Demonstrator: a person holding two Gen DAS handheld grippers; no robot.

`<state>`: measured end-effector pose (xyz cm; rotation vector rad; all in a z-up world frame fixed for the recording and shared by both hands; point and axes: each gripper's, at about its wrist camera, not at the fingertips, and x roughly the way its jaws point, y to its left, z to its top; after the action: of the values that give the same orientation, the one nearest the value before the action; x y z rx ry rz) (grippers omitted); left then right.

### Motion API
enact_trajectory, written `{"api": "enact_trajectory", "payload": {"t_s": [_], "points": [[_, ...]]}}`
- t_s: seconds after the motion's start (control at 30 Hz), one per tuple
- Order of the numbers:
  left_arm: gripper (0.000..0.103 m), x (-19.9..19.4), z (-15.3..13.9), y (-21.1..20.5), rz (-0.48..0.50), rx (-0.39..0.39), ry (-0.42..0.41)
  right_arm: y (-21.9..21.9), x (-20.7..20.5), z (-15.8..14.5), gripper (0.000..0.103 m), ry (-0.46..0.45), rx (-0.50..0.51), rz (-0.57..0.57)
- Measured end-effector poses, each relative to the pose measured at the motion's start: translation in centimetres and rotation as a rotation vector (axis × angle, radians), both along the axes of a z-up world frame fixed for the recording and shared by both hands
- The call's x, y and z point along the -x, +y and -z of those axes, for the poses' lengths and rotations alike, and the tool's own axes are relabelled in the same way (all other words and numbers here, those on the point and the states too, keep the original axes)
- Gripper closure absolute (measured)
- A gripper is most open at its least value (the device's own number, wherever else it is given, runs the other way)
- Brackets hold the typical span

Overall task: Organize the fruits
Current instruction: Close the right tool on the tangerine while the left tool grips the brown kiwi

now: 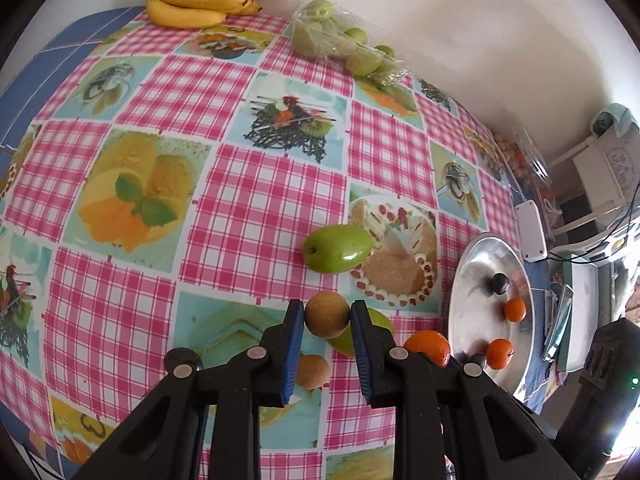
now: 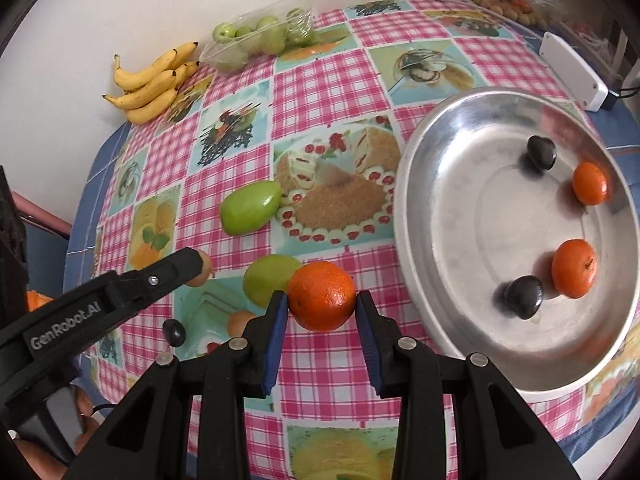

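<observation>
Four fruits already lie in the steel dish, right of the right gripper, which clamps an orange; the left gripper clamps a brown fruit; two green fruits ahead remain loose.

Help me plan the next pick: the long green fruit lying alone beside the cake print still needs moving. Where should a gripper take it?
Grip the long green fruit across its narrow middle, coming down from above. It lies flat on the tablecloth with open space on both long sides, so the fingers can likely straddle it.
</observation>
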<state>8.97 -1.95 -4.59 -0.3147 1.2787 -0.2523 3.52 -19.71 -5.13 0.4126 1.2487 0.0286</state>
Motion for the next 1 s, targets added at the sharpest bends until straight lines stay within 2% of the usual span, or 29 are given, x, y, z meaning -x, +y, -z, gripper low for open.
{"api": "enact_trajectory", "payload": {"t_s": [0.33,0.5,1.0], "points": [[0.077,-0.4,-0.4,-2.4,0.041,-0.018,-0.022,-2.2,-0.5,-0.2,0.067,0.009,0.053,0.060],[0.077,-0.6,-0.5,-4.0,0.073,-0.026,-0.031,-3.6,-0.6,-0.4,0.067,0.000,0.004,0.086],[0.077,-0.5,-1.0,-5.8,0.101,-0.040,-0.058,-5.2,0.0,-1.7,0.067,-0.039,-0.025,0.129]]}}
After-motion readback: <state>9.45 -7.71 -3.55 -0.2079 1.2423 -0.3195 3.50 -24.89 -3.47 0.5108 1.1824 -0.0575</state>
